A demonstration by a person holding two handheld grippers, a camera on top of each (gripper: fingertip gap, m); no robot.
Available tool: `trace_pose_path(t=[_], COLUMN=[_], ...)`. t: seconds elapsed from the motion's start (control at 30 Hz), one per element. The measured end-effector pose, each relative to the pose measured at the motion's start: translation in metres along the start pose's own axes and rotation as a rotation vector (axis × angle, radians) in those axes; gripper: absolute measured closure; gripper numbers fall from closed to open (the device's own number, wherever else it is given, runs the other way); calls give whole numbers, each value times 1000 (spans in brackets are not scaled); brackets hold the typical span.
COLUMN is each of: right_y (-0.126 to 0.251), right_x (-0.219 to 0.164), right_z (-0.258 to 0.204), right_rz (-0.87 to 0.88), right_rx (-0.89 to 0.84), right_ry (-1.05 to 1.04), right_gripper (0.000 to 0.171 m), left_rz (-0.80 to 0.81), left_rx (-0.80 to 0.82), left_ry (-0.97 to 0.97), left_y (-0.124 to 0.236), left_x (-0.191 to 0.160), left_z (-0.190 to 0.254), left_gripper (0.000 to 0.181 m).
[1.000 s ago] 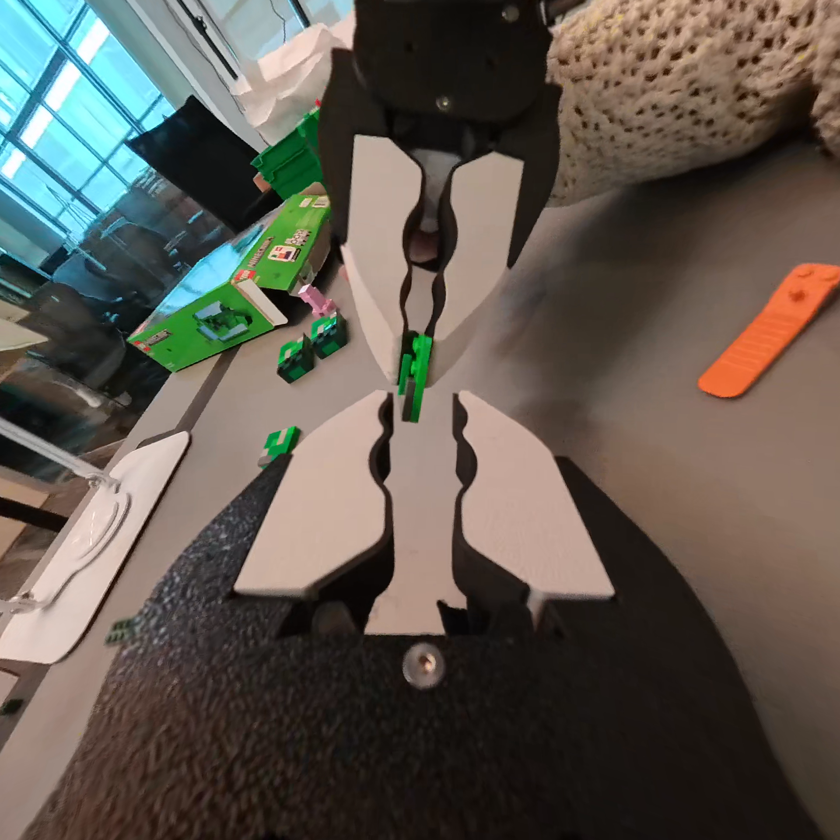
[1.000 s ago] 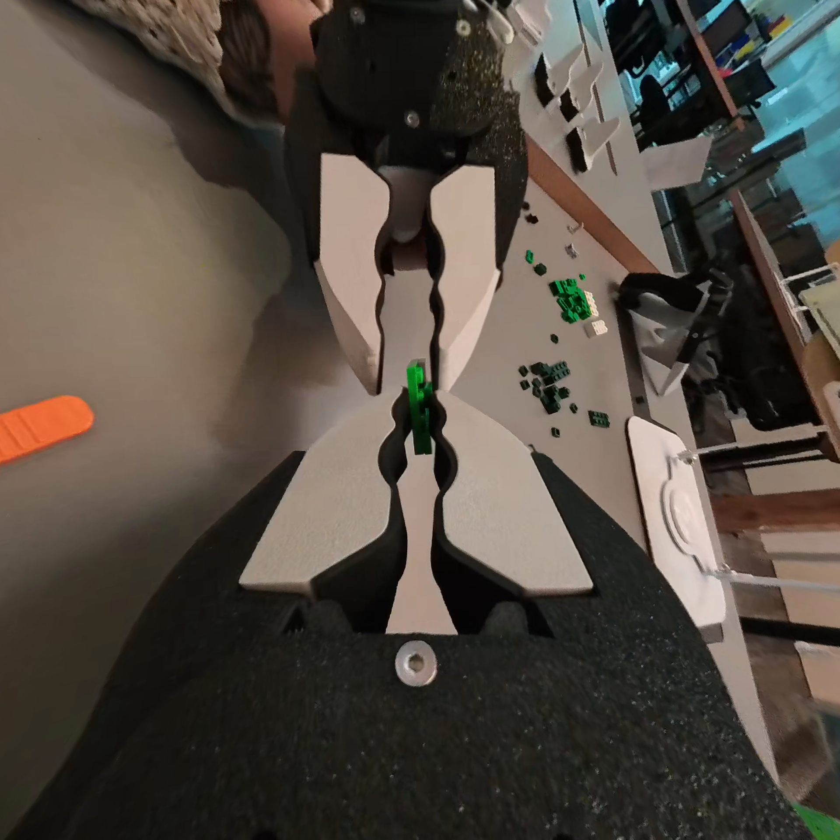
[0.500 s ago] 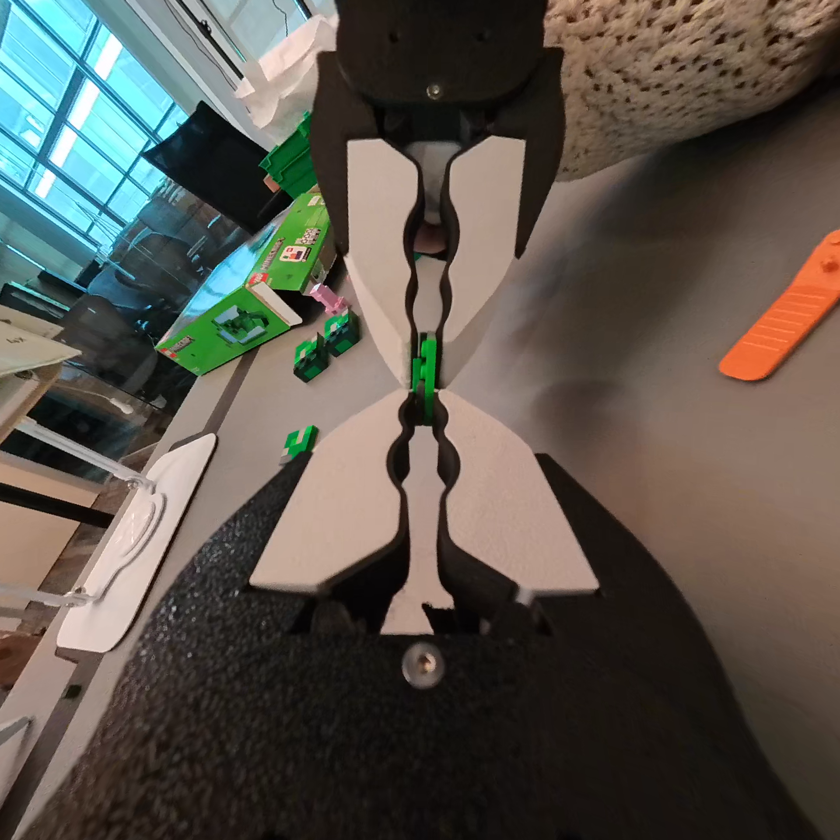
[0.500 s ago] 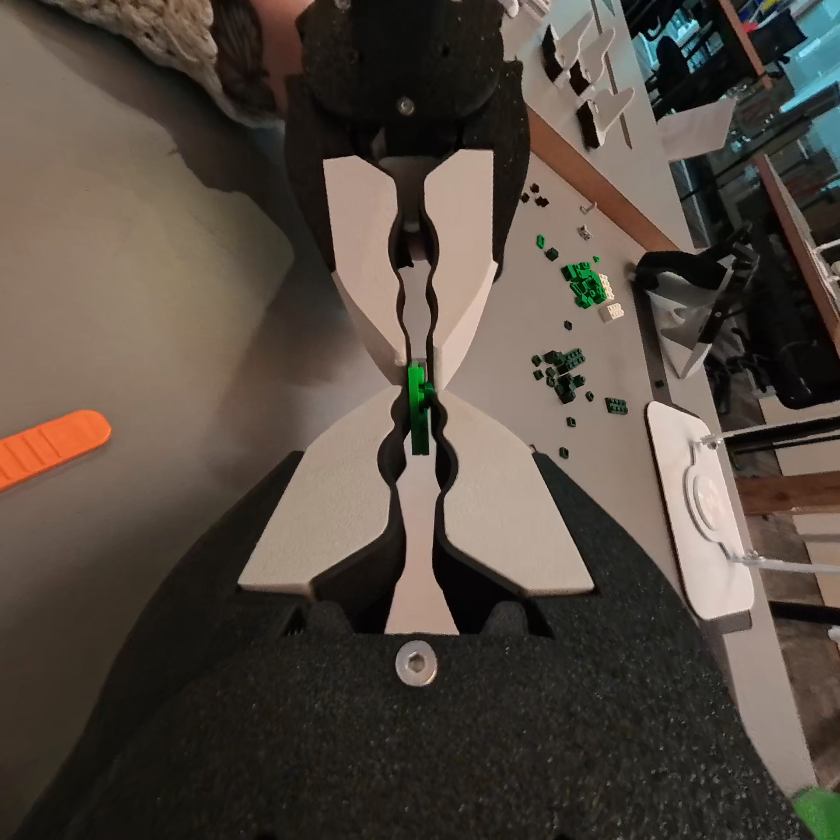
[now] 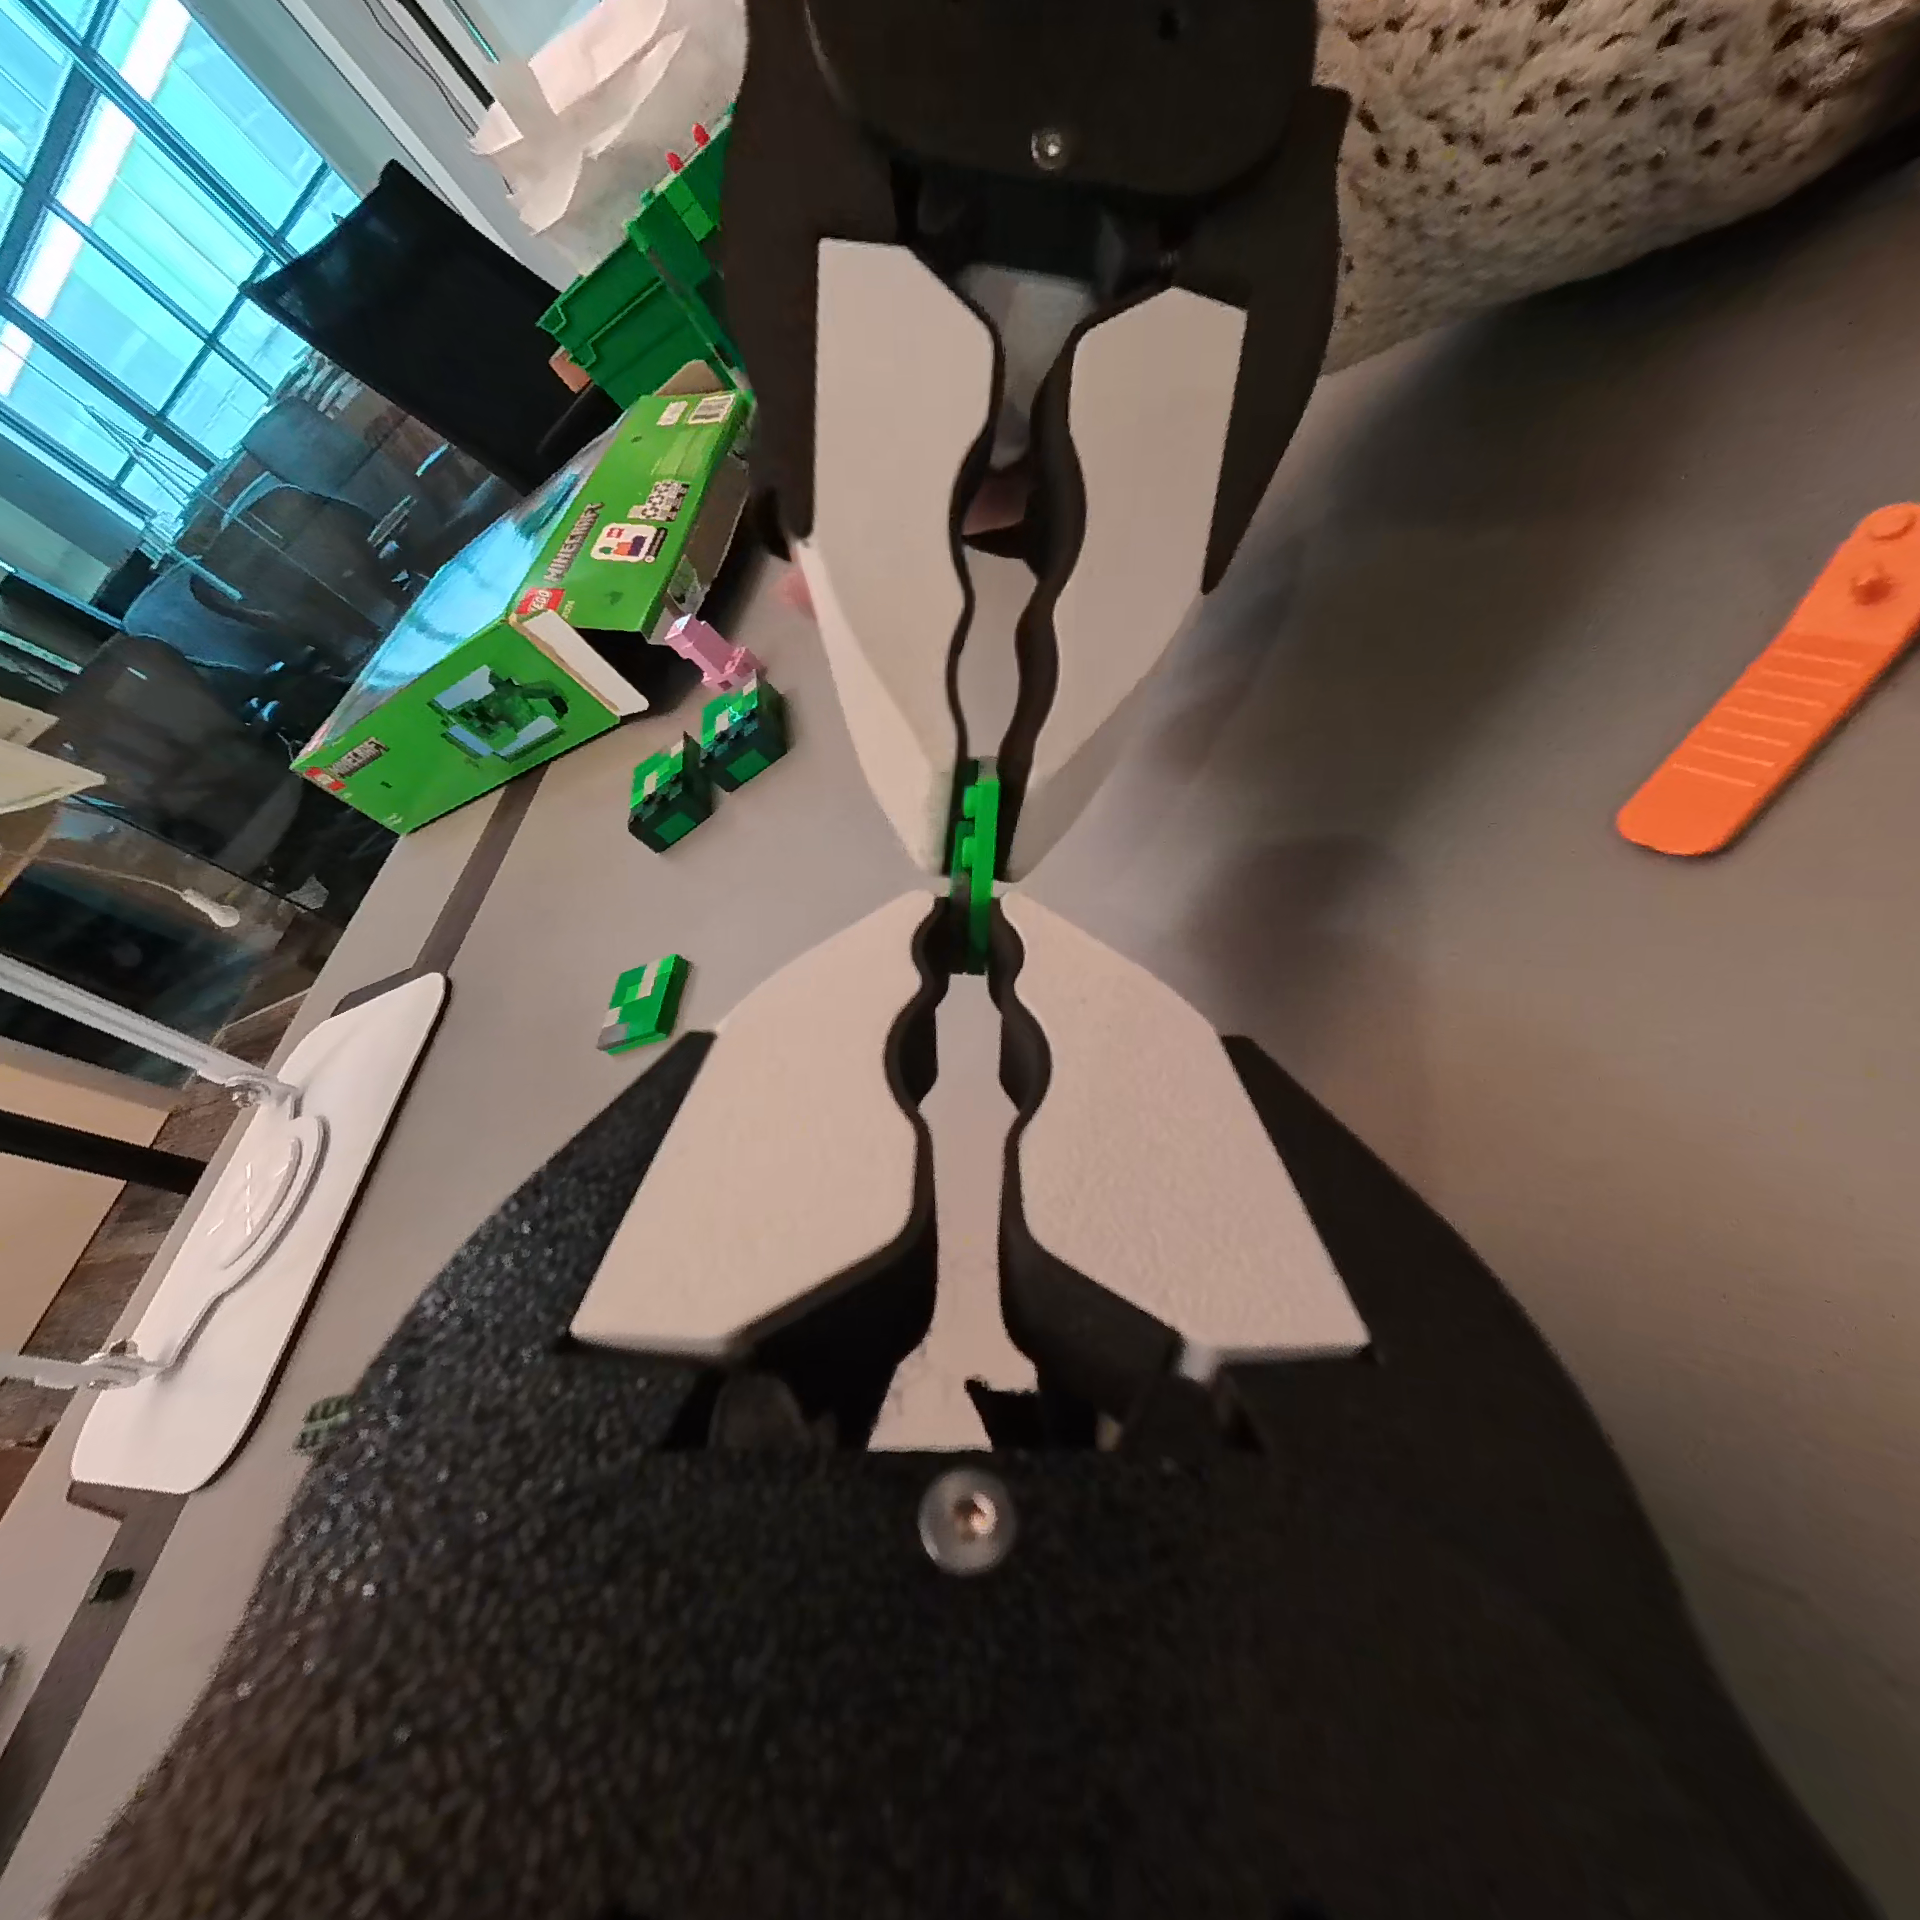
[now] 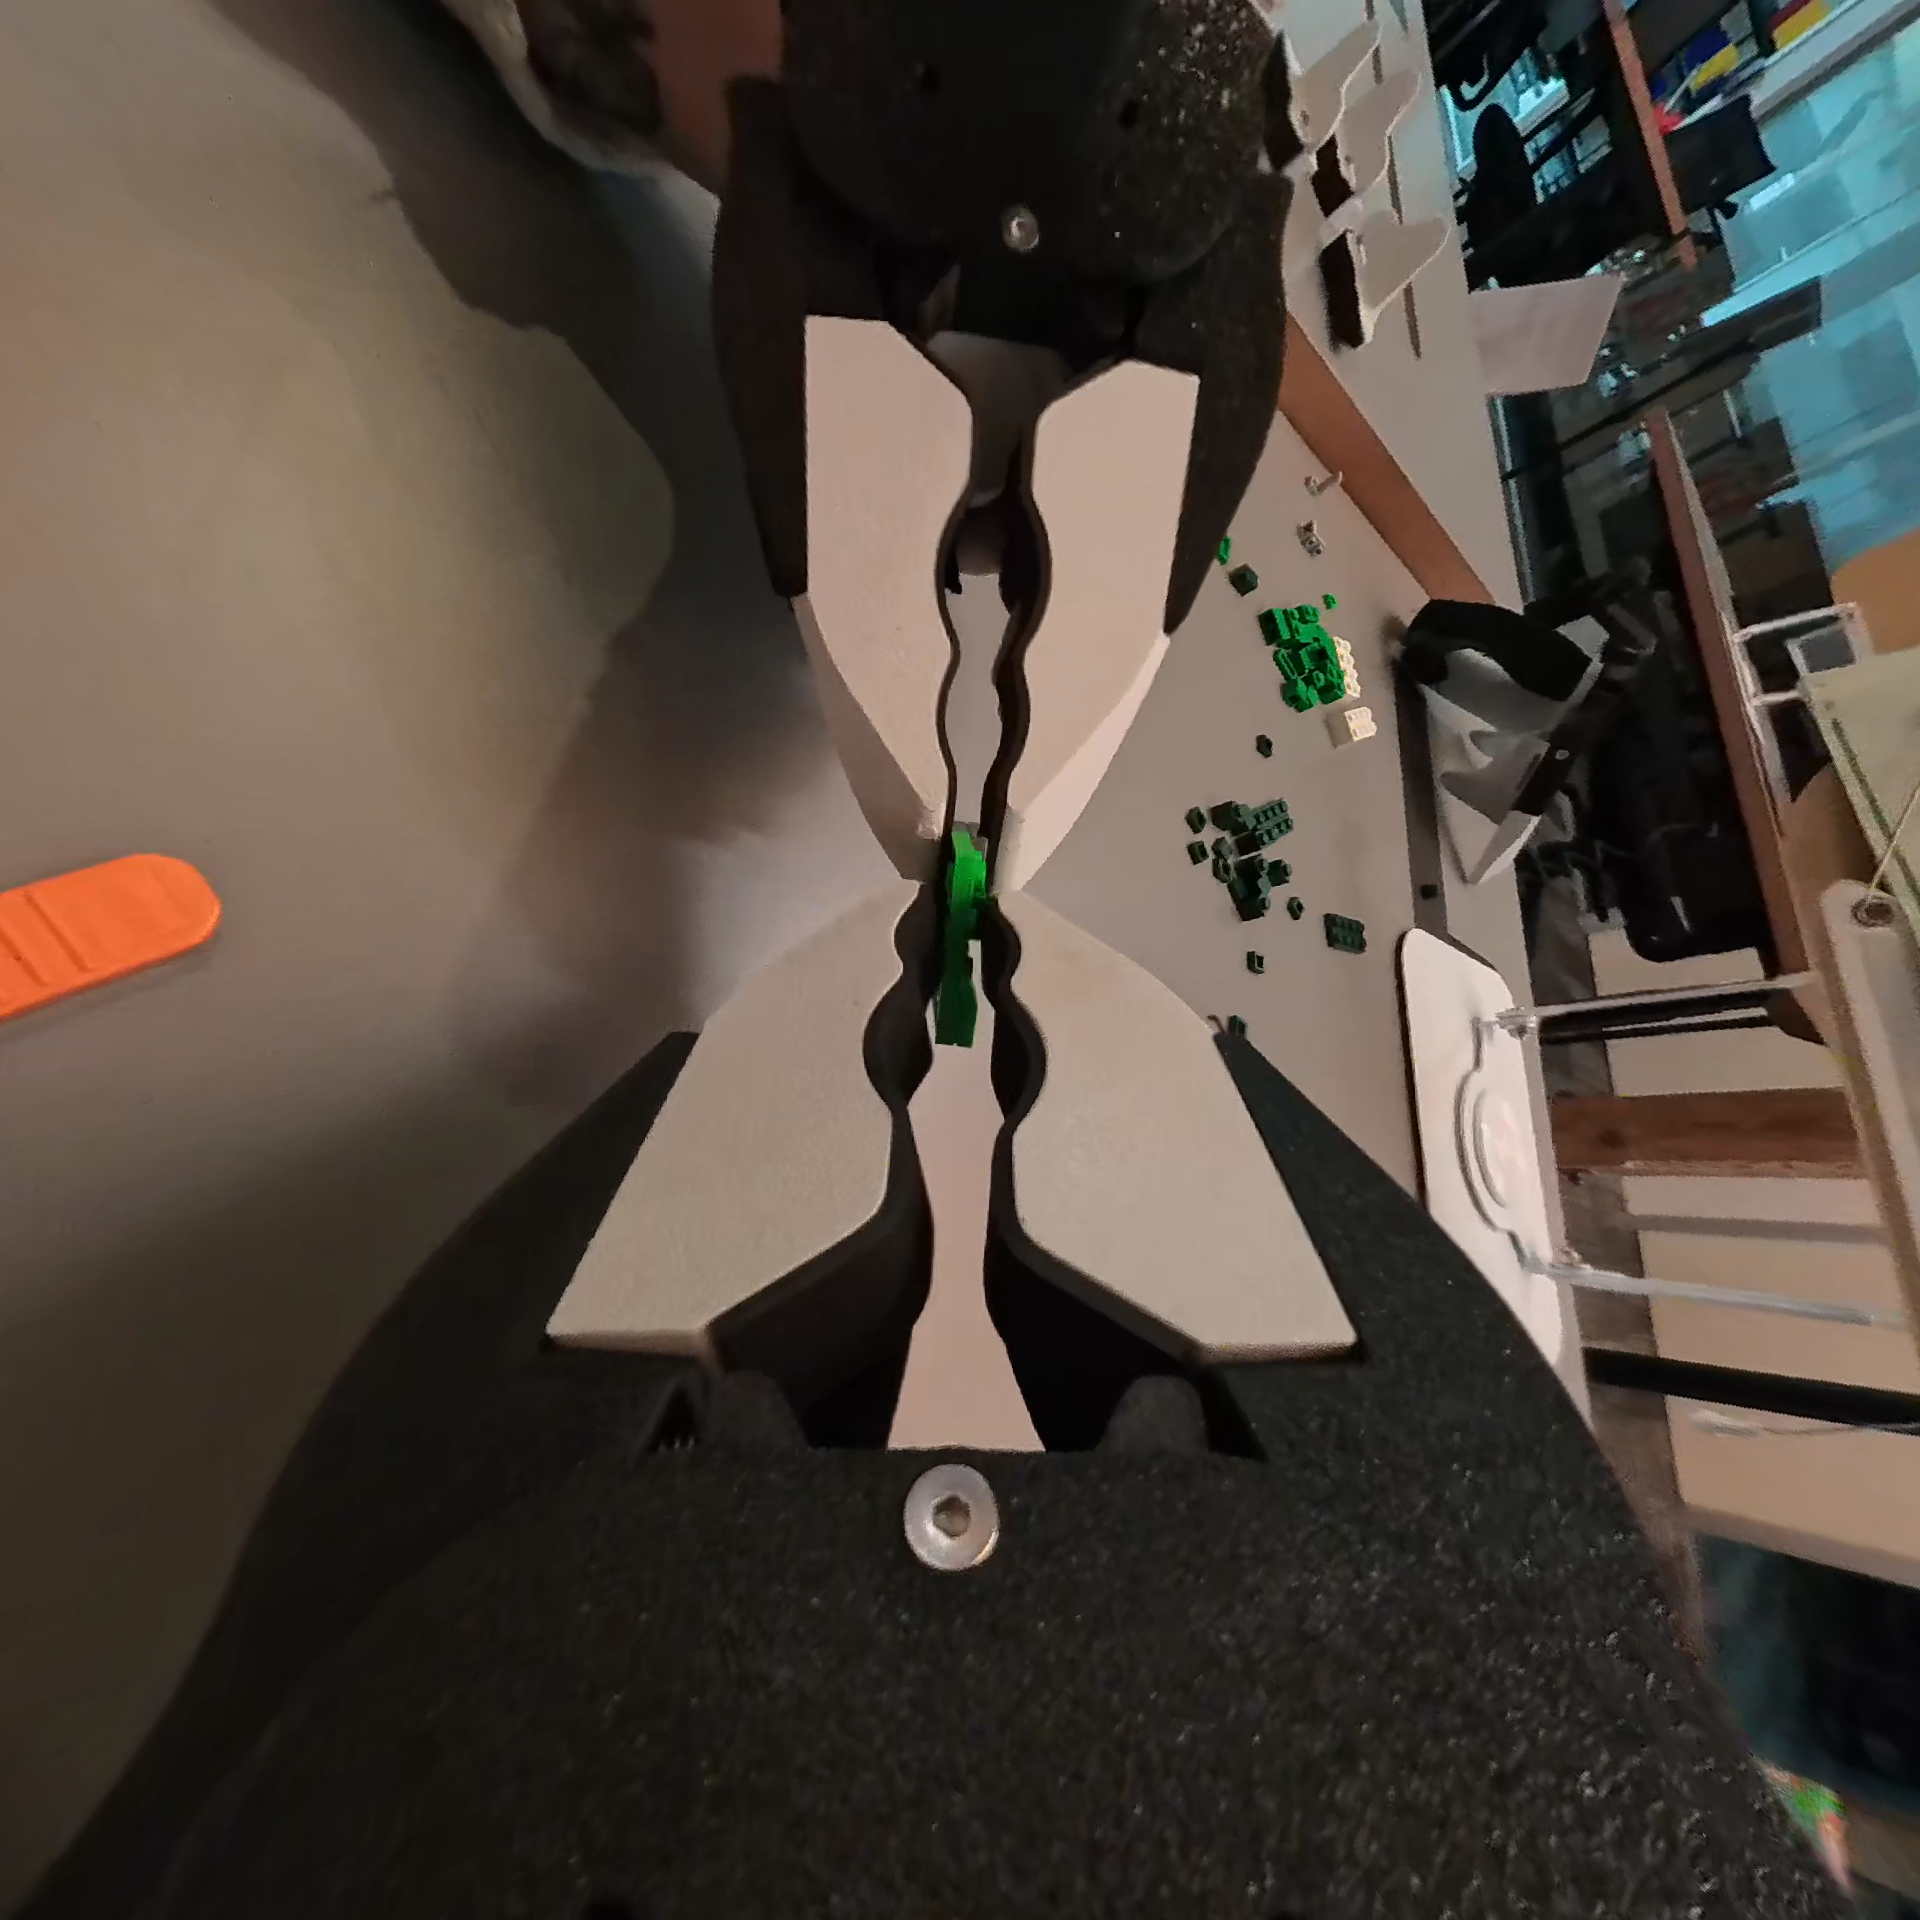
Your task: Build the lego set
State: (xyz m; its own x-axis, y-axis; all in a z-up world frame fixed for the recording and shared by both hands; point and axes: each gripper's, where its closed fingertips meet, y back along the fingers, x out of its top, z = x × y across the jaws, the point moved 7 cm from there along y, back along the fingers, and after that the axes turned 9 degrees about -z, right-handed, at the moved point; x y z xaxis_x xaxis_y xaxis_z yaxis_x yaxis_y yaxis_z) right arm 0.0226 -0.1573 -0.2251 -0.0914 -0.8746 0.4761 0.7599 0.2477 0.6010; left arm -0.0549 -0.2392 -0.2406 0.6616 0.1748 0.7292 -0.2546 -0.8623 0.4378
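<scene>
Left gripper (image 5: 971, 914) and right gripper (image 6: 961, 914) met tip to tip above the grey table (image 5: 1455, 1039). Jaws of both were pressed onto one small green lego assembly (image 5: 974, 852), each pinching an opposite end; the piece was clear of the table. Orange brick separator (image 5: 1787, 686) lay well apart. Green set box (image 5: 499, 686), two small green-black builds (image 5: 707, 758) and a flat green plate (image 5: 644, 1003) sat in the left wrist view. Loose green bricks (image 6: 1257, 852) lay scattered in the right wrist view.
</scene>
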Motion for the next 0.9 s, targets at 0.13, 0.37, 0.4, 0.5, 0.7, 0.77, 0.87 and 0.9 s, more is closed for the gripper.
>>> trace_pose_path(t=[0.13,0.37,0.4,0.5,0.7,0.77,0.87,0.9], right_y=[1,3,3,-1,-8,-10,-10,-10], right_x=[1,1,1,3,6,4,3,3], right_z=[-1,14,15,13,11,11,10,10], right_rz=[-36,-89,-118,-191,-259,-284,-296,-301], right_rx=[2,-361,-427,-563,-664,-670,-675,-680], right_ry=[34,145,195,347,480,503,518,527], right_gripper=[165,165,165,165,165,165,165,165], left_rz=[-11,31,53,169,173,149,137,137], left_rx=[-11,6,-25,-110,3,42,52,51], left_ry=[0,362,441,638,591,550,549,552], left_y=[-1,-1,-1,2,1,1,0,-1], left_x=[1,-3,-3,0,4,6,6,6], left_z=[1,-19,-22,-29,-27,-25,-25,-25], left_gripper=[175,137,129,113,130,136,137,138])
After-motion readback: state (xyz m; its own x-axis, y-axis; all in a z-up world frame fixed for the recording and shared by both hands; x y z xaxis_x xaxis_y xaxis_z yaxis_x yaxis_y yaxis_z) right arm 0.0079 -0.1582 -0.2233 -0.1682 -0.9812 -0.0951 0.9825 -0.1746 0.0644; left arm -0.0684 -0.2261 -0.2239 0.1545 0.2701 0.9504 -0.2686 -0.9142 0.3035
